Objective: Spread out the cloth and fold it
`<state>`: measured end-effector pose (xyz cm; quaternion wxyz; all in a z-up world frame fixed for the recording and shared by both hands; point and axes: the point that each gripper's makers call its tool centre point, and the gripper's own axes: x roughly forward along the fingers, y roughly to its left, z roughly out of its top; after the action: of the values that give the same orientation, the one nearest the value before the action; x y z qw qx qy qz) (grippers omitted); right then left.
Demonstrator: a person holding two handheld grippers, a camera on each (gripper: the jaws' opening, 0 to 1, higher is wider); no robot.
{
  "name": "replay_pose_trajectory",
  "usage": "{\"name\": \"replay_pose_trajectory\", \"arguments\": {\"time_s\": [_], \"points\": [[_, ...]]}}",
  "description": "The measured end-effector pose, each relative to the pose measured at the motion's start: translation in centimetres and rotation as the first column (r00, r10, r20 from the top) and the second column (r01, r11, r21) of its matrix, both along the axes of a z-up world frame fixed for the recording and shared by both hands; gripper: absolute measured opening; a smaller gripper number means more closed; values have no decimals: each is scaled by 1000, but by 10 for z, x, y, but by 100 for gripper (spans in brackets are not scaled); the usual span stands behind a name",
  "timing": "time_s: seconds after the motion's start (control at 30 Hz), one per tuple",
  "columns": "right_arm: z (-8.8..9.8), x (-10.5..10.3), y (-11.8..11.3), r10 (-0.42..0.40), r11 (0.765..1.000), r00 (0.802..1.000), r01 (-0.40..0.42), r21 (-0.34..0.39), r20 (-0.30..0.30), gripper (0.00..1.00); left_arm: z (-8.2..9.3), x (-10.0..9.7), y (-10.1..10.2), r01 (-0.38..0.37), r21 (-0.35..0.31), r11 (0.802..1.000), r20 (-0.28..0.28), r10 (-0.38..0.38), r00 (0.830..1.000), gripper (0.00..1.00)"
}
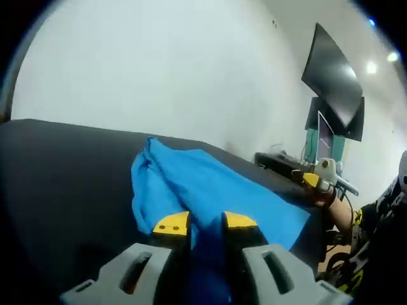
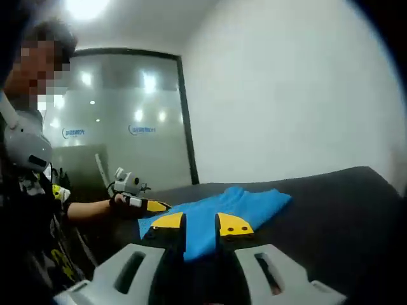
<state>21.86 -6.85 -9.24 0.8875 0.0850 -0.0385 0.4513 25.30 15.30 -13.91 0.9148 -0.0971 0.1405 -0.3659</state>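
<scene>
A bright blue cloth [image 1: 210, 184] lies partly bunched on a black table [image 1: 63, 178], with a folded ridge at its far end. My left gripper [image 1: 205, 223] has its yellow-tipped jaws nearly together, and the cloth's near edge runs between them. In the right gripper view the same cloth [image 2: 248, 203] stretches away from my right gripper [image 2: 200, 225], whose jaws are also close together with blue fabric in the gap. The left gripper [image 2: 143, 204], held by a hand, sits at the cloth's left edge. The right gripper [image 1: 315, 181] shows past the cloth's right corner.
The dark tabletop [image 2: 343, 210] extends well past the cloth on both sides. A white wall stands behind it. A tilted monitor [image 1: 334, 82] and cluttered desk [image 1: 280, 162] are beyond the table's right end. A person [image 2: 32, 184] stands at the left, before a glass partition [image 2: 127, 114].
</scene>
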Motion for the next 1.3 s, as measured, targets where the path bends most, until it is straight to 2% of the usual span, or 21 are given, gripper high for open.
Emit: {"name": "replay_pose_trajectory", "arguments": {"time_s": [0.07,0.13,0.2,0.23,0.27,0.33,0.47,0.6,0.7,0.8,0.83,0.87,0.9,0.93,0.97,1.0,1.07,1.1,1.17,1.23,1.3], "points": [[-1,0,-1,-8,1000,1000,8,-6,0,16,-2,-3,-4,18,-25,1000,-45,-20,999,22],[-1,0,-2,-14,1000,1000,14,-13,6,16,-3,-5,-9,36,-27,999,-52,-37,998,25],[-1,-3,-1,-1,1000,1000,1,-12,3,16,-8,-2,-13,53,-9,999,-65,-53,996,28],[0,-4,-1,-4,1000,1000,4,-19,25,16,-14,-4,-14,71,14,997,-96,-70,993,26],[1,-4,-1,-8,1000,999,8,-23,32,16,-17,-2,-14,73,27,997,-103,-70,992,24],[0,-3,-2,-16,999,999,17,-28,39,16,-17,1,-13,61,51,997,-69,-57,996,21],[-4,-3,1,-1,998,999,3,-60,38,16,-15,1,-10,67,42,997,-58,-64,996,22],[-6,-7,4,14,996,998,-8,-93,66,16,-14,3,-7,64,40,997,-46,-62,997,22],[-4,-9,3,16,996,996,-9,-86,83,17,-12,2,-6,72,48,996,-19,-71,997,21],[-4,-2,-1,1,998,999,2,-65,54,17,-10,4,-5,66,23,998,-28,-66,997,21],[-4,-1,-2,-5,998,999,8,-57,44,17,-10,5,-4,55,-6,998,-58,-55,997,21],[-3,4,-7,-56,998,998,56,-24,6,17,-8,6,-3,25,-22,999,-69,-26,997,20],[0,3,-10,-76,997,996,77,-27,45,17,-4,1,-5,51,-3,999,-8,-51,999,18],[6,-1,-11,-74,996,989,80,-39,128,16,-5,-7,-8,91,36,995,22,-92,996,15],[8,-6,-10,-64,997,987,69,-35,148,17,-8,-8,-8,95,40,995,4,-95,995,12],[8,-7,-11,-59,998,990,63,-23,127,16,-8,-7,-8,97,30,995,-6,-97,995,11],[11,-4,-11,-70,997,989,72,-13,134,16,-4,-7,-11,114,-15,993,-35,-114,993,10],[10,-1,-11,-77,996,987,81,-23,138,16,-5,-9,-13,135,-25,991,-54,-136,989,7],[7,1,-8,-66,996,987,74,-48,148,16,-8,-8,-10,129,-17,992,-74,-130,989,5],[5,1,-5,-50,996,988,61,-68,147,17,-5,-6,-6,103,-28,994,-66,-105,992,5],[4,-1,-3,-36,995,986,51,-90,161,17,4,0,2,65,-88,994,-58,-70,996,4]]}}
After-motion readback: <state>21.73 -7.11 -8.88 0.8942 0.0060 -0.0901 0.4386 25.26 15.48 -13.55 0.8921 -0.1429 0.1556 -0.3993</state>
